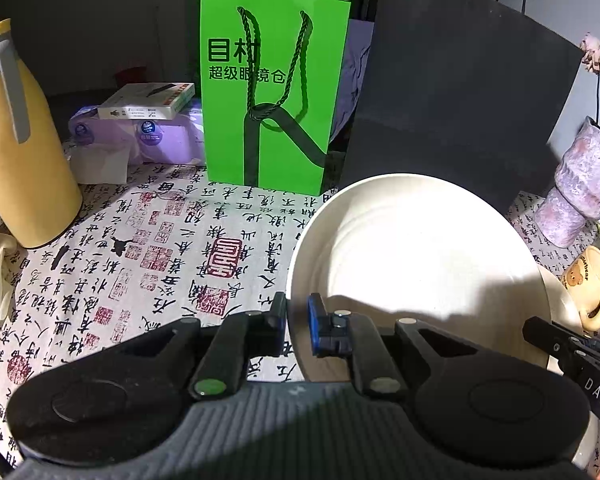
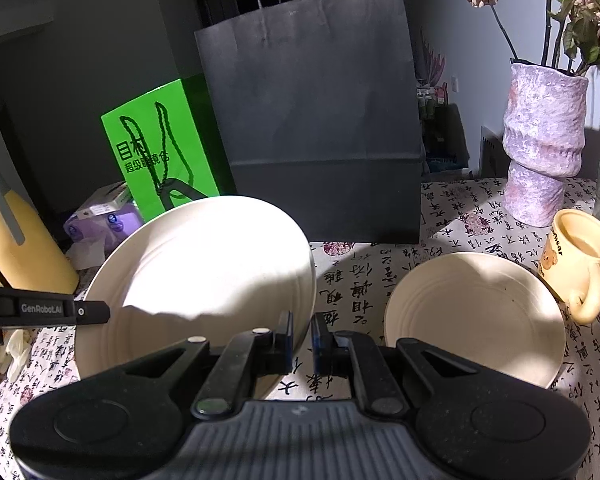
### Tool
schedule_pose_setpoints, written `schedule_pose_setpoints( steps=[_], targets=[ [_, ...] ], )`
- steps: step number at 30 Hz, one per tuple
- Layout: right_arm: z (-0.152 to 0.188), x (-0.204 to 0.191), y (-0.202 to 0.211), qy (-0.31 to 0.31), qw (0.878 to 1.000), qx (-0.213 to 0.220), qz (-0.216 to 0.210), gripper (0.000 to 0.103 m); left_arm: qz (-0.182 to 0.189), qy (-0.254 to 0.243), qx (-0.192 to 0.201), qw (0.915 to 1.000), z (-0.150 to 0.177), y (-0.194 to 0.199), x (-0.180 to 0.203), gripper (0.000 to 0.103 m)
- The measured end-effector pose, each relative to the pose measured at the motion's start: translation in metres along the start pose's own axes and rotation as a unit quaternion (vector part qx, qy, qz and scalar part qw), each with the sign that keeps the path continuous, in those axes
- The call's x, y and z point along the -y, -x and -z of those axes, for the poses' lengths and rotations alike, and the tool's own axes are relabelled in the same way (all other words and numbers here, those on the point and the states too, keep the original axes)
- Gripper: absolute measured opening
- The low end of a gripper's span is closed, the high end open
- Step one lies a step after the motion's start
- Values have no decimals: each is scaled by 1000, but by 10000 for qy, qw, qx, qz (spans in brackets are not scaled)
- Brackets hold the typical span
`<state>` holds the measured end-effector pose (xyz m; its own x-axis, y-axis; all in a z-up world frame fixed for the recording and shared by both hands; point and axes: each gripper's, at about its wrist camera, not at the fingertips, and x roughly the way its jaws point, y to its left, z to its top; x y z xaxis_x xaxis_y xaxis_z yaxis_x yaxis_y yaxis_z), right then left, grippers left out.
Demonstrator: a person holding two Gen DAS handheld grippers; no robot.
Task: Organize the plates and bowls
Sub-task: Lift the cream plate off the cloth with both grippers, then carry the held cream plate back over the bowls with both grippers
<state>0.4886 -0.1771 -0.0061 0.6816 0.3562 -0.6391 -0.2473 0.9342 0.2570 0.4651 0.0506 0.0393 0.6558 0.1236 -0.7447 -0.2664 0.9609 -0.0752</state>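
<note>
Both grippers pinch one wide, cream ceramic plate [image 2: 196, 264] by opposite rims: the left gripper [image 1: 297, 322] at its lower left edge, the right gripper [image 2: 302, 338] at its lower right, jaws narrow. A cream ribbed bowl [image 2: 476, 320] sits lower right on the calligraphy tablecloth [image 1: 140, 248]

You have a cream plate [image 2: 196, 272] with faint concentric rings filling the left-centre of the right wrist view, tilted steeply with its far rim raised and its face half in sun, half in shadow; its rim on each side sits between a pair of fingers, so it hangs clear of the surface. In the left wrist view it fills the right-centre of the frame. Your second piece, a cream ringed bowl [image 2: 476, 320], rests upright on the surface at lower right, just beside the plate.
</note>
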Motion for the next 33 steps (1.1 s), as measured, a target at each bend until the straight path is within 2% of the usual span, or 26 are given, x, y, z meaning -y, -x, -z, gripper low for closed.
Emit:
schedule_pose_setpoints(
  steps=[33],
  targets=[
    [37, -26, 68, 7, 9999, 161, -58, 9, 76, 210, 286, 9993, 48, 77, -19, 12]
  ],
)
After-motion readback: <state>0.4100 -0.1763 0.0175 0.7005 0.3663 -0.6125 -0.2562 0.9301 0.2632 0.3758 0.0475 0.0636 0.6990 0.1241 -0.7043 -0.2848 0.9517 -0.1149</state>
